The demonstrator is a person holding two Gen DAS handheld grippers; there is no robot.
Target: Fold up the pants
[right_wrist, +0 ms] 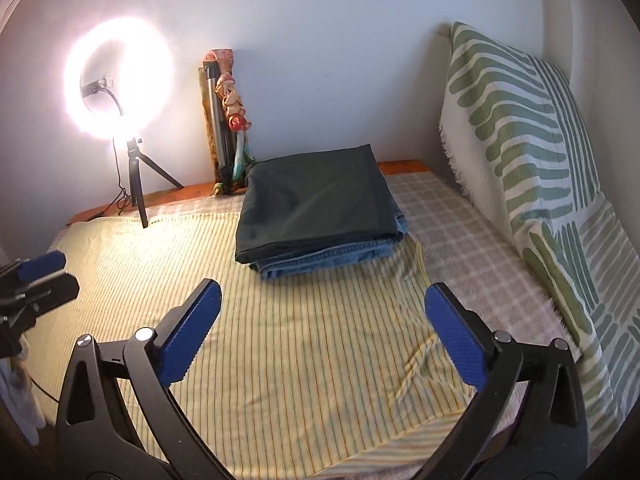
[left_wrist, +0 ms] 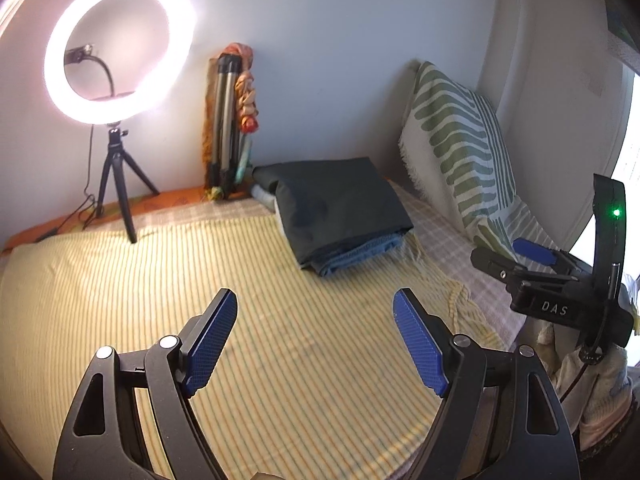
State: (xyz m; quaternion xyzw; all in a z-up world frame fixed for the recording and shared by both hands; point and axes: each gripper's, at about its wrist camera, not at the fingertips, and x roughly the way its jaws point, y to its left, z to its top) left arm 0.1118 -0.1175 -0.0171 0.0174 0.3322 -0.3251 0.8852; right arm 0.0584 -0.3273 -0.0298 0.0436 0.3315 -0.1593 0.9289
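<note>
Left gripper [left_wrist: 314,310] wide, nothing between my pads, just striped bedspread [left_wrist: 120,300] below. Ring light [left_wrist: 120,46] at 10 o'clock. Dark pants [left_wrist: 340,208] sit at 12, folded flat on the blue jeans [left_wrist: 356,254], well clear of both grippers. Right gripper [right_wrist: 320,306] at full spread, empty too. Fold looks done; nothing unfolded in view.

The dark pants [left_wrist: 340,204] are covering most of the jeans [left_wrist: 352,254] underneath, leaving only an edge showing. The ring light [left_wrist: 120,46] is glaring, washing out its rim at upper left. The right hand-held gripper [left_wrist: 560,280] is running off the frame's right edge.
</note>
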